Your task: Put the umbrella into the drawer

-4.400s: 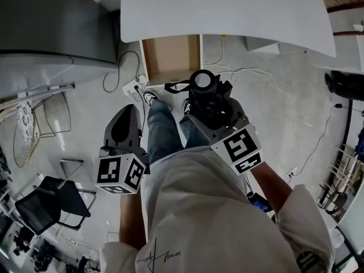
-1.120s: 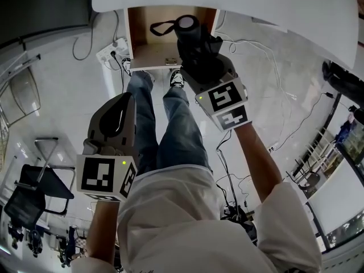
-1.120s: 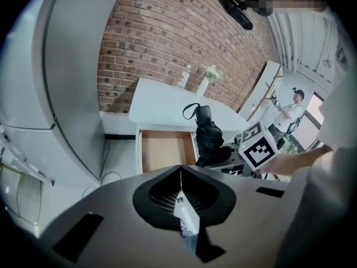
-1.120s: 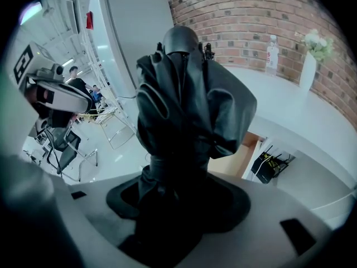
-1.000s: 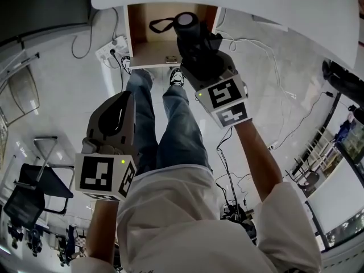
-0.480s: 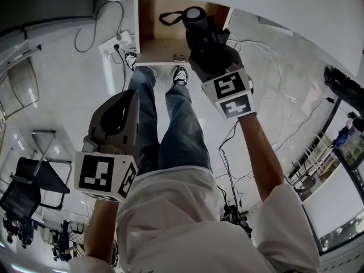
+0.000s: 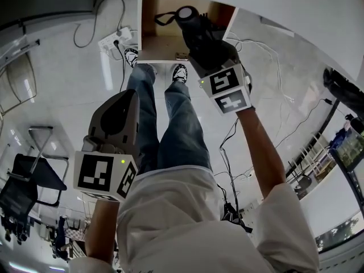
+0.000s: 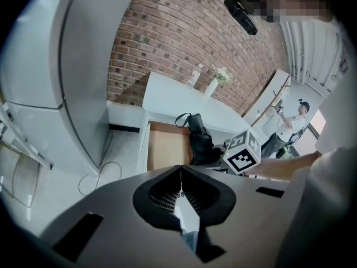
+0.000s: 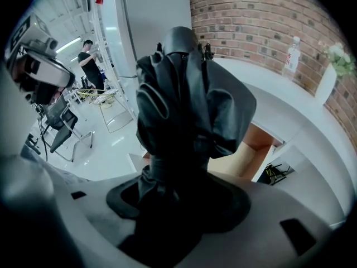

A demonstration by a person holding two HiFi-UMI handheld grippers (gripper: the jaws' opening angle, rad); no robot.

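- Right tongs (image 7: 203,45): pinching the lower folds of the black folded umbrella (image 7: 187,17). The umbrella stands up out of the tongs along their line.
- Left tongs (image 8: 179,183): pressed together with nothing between them, held low and near beside the person's left leg, well apart from the work.
- Umbrella: over the right part of the open wooden drawer (image 7: 156,43), which is pulled out from under the white table (image 7: 284,4). Its strap loop (image 7: 162,19) hangs to the left over the drawer floor. Whether any part rests on that floor cannot be told.
- Hazard 1: the umbrella is close to the drawer's right wall (image 7: 230,20) and the table edge. A push farther in could knock it against either one and twist it in the grip.
- Hazard 2: the grip is on soft cloth, not the shaft. The folds could slide, and the umbrella would tip before it is laid down.
- Hazard 3: if released upright, it would likely topple over the near front of the drawer onto the floor (image 7: 68,78), or stand too tall for the drawer to shut.
- Hazard 4: the loose strap may catch on the drawer rim as the umbrella goes in.
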